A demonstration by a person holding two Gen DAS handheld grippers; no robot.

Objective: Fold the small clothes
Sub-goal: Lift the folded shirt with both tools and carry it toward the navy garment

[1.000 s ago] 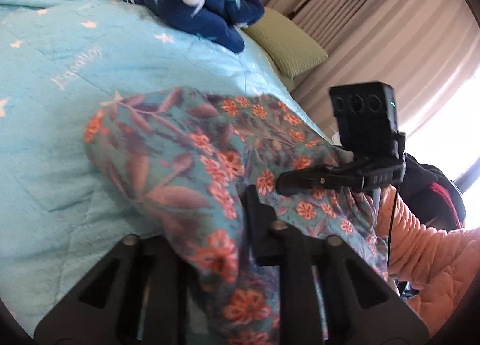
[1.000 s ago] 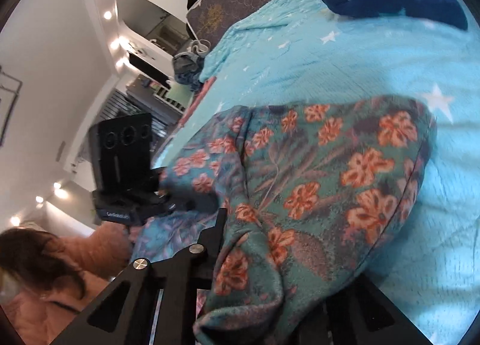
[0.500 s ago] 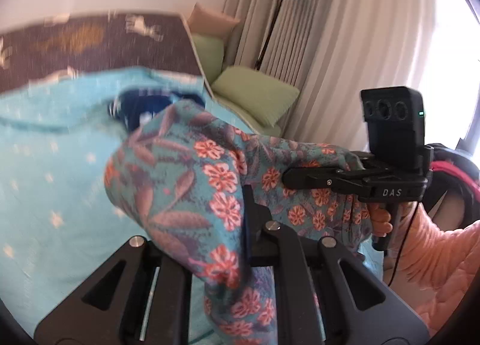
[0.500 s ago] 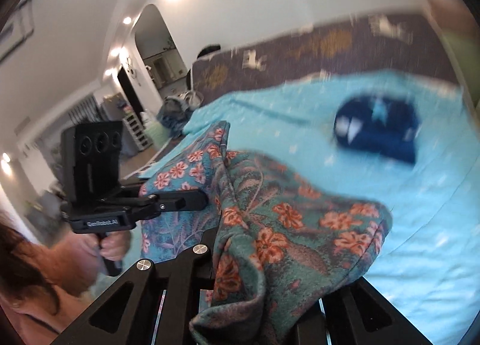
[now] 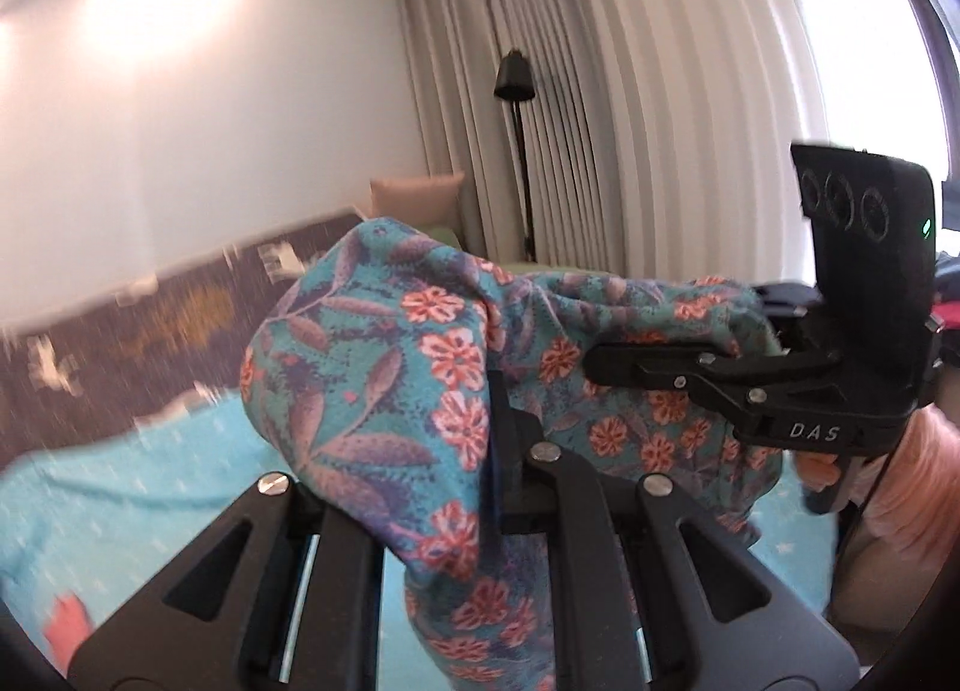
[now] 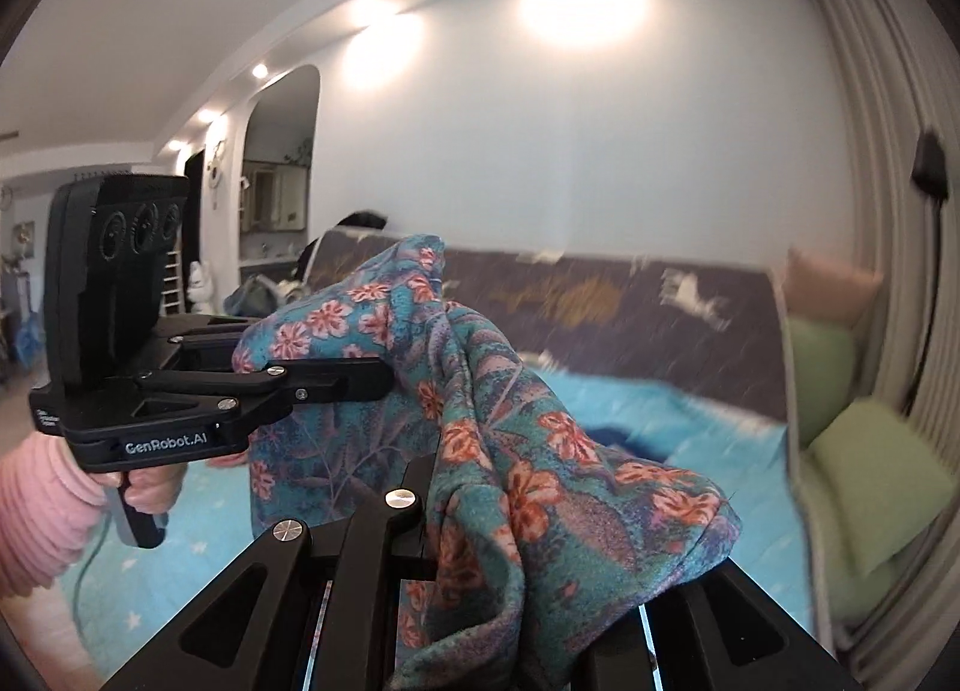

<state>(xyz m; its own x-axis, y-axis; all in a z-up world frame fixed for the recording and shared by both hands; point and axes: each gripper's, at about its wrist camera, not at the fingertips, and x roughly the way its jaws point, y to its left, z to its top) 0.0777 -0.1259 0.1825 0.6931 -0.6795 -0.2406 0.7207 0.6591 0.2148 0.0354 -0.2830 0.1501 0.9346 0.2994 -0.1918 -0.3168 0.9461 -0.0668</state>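
Covering the bed point(image 5: 150, 487) — turquoise quilt, white curtains point(image 5: 630, 90).

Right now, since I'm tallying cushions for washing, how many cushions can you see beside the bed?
3, all in the right wrist view: a pink cushion against the wall, a green cushion below it, and another green cushion nearest. Others may be hidden behind the floral garment.
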